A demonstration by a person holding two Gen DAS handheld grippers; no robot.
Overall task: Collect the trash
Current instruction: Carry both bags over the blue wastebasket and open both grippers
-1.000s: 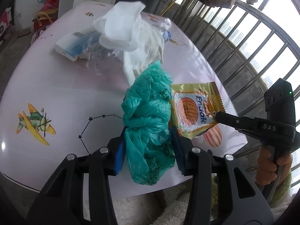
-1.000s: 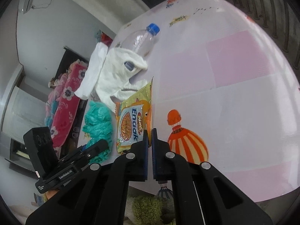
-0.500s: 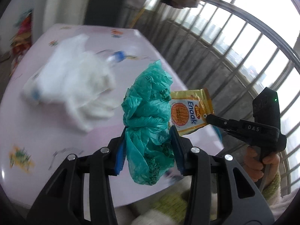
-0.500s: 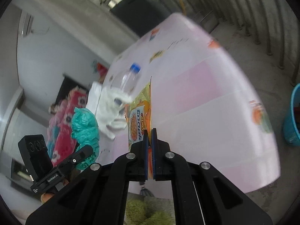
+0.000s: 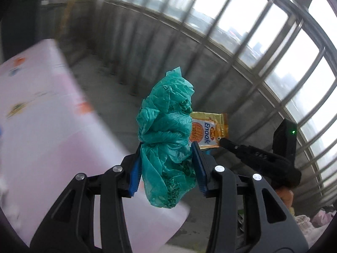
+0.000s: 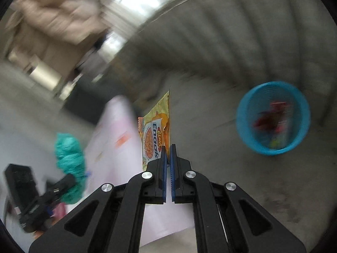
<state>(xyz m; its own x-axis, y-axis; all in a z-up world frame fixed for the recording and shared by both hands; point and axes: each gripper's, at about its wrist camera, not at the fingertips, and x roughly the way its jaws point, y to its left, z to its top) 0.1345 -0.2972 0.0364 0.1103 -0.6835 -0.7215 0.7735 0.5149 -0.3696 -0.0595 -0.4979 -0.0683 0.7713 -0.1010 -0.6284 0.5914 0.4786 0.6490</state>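
My left gripper (image 5: 167,158) is shut on a crumpled green plastic bag (image 5: 166,130) and holds it in the air past the table's edge. My right gripper (image 6: 168,151) is shut on a yellow Enaak snack wrapper (image 6: 157,132), held upright in the air. The wrapper (image 5: 208,131) and the right gripper (image 5: 223,141) also show in the left wrist view, just right of the bag. The green bag (image 6: 70,158) and the left gripper (image 6: 69,179) show at the lower left of the right wrist view. A blue trash basket (image 6: 251,137) with red trash inside stands on the floor, ahead and right.
The pink table (image 5: 42,116) is to the left, its corner (image 6: 118,147) below the wrapper. A concrete wall with window bars (image 5: 242,48) runs behind. Bare concrete floor (image 6: 210,126) lies between table and basket. Both views are motion-blurred.
Both grippers have lifted off the table with the bag and wrapper and swung right, away from the tabletop. The blue basket has come into the right wrist view.
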